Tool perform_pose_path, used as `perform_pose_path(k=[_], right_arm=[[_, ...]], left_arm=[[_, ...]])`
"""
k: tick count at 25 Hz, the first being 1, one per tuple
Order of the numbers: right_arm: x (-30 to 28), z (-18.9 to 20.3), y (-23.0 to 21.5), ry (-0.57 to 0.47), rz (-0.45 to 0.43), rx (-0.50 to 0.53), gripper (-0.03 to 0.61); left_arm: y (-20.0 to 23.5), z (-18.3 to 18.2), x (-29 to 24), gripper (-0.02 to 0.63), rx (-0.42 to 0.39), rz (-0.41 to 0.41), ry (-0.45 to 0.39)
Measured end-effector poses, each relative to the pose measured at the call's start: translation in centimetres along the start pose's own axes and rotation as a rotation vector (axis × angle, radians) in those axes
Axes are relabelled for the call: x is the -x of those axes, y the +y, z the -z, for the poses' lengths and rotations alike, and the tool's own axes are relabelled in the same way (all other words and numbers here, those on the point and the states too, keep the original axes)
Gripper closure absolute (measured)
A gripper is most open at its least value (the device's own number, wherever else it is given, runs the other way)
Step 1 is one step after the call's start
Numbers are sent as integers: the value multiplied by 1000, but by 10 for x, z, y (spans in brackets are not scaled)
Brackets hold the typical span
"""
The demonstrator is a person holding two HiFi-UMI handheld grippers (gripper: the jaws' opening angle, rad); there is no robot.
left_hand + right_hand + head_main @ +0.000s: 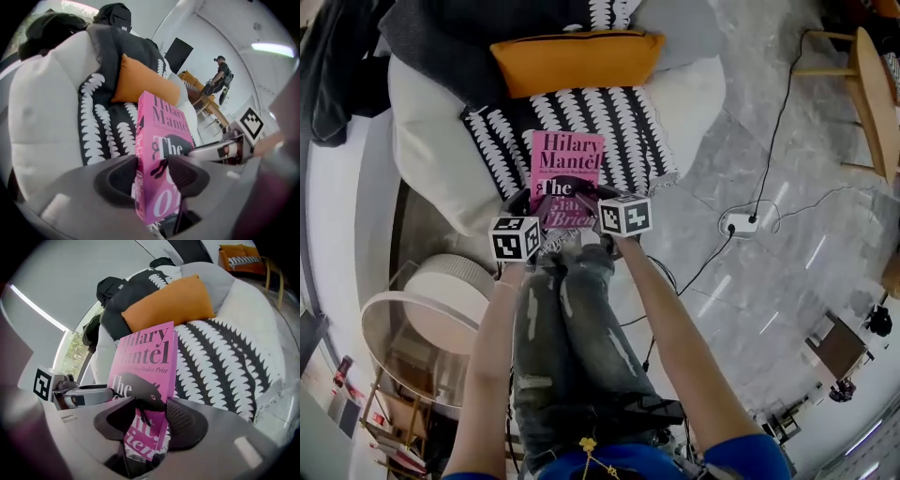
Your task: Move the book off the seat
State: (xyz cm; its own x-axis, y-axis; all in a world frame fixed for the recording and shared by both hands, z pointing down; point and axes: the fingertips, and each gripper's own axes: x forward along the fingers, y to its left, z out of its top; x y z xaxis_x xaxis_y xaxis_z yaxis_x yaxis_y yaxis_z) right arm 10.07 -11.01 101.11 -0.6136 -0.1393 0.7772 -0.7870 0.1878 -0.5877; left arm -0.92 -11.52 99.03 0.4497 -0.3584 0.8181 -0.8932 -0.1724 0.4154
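Note:
A pink paperback book (565, 169) lies at the front of the seat, on a black-and-white patterned throw (619, 136) over a white lounge chair (427, 141). My left gripper (528, 203) holds the book's near left corner, and my right gripper (602, 195) holds its near right corner. In the left gripper view the book (164, 140) stands between the pads of the left gripper (151, 176), spine side against one pad and cover against the other. In the right gripper view the right gripper (150, 420) clamps the book (145, 362) at its lower edge.
An orange cushion (577, 58) and a dark garment (459, 37) lie at the back of the seat. A round side table (389, 323) stands at the left. A power strip (739, 223) with cables lies on the marble floor, and a wooden chair (872, 84) stands at the right. My legs (572, 319) are just below the book.

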Motion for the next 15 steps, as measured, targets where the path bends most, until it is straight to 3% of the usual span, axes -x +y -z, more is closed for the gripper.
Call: perform_pose_path(k=[8, 15], right_arm=[[137, -49, 93, -12, 30, 120, 388], [265, -95, 195, -23, 40, 224, 390]], left_arm=[[-71, -67, 136, 408, 20, 13, -59], [-137, -131, 275, 411, 42, -10, -176]])
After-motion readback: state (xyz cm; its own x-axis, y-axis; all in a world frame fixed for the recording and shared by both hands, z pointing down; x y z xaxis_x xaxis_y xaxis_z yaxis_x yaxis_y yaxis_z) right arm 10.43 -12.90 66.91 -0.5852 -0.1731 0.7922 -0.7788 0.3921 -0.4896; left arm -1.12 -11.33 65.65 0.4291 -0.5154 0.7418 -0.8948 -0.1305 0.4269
